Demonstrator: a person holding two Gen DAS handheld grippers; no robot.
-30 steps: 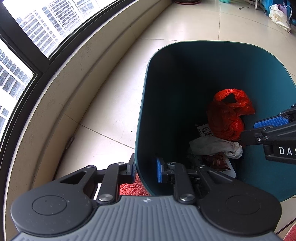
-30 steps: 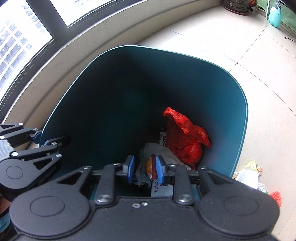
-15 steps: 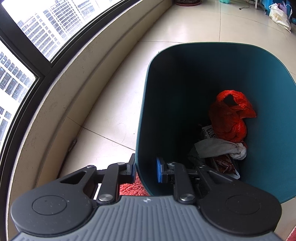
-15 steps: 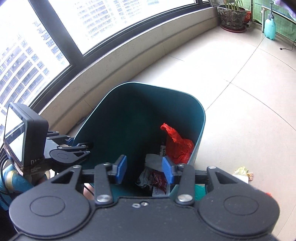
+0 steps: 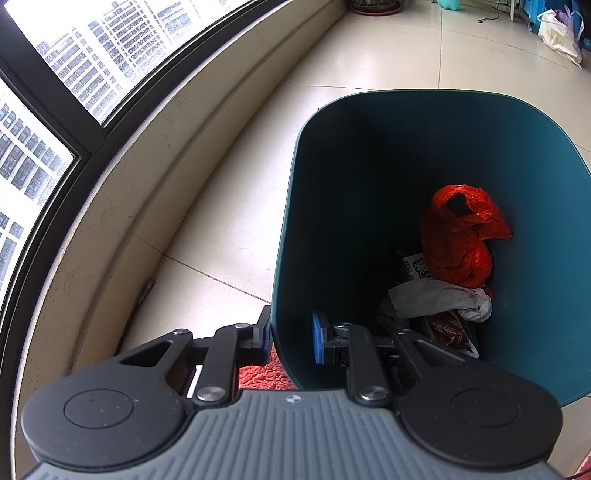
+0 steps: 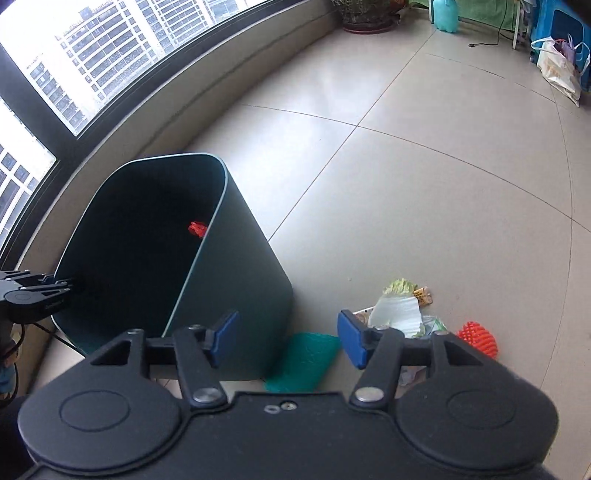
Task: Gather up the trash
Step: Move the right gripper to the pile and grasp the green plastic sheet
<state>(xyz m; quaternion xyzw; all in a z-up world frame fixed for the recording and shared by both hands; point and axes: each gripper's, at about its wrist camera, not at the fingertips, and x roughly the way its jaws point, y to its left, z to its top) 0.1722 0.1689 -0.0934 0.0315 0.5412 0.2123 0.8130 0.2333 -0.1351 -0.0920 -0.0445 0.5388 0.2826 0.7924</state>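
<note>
My left gripper [image 5: 291, 334] is shut on the near wall of the teal trash bin [image 5: 369, 155], one finger outside and one inside. In the bin lie a red plastic bag [image 5: 458, 236], a grey crumpled cloth [image 5: 436, 299] and a dark red wrapper [image 5: 448, 328]. My right gripper [image 6: 288, 338] is open and empty, above the floor to the right of the bin [image 6: 240, 288]. Loose trash lies beyond its fingers: a green mesh piece [image 6: 306, 360], a white wrapper with a cabbage leaf [image 6: 397, 312] and an orange spiky ball [image 6: 478, 338].
A curved low wall under the windows [image 5: 155, 155] runs close along the bin's left side. A red mat [image 5: 258, 373] lies under the bin's near edge. White bags [image 6: 557, 70] and a plant pot [image 6: 365, 16] stand far across the tiled floor.
My right gripper let go of a wrapper in the bin, opened, rose out and swung right toward the trash on the floor. The left gripper stayed clamped on the bin wall.
</note>
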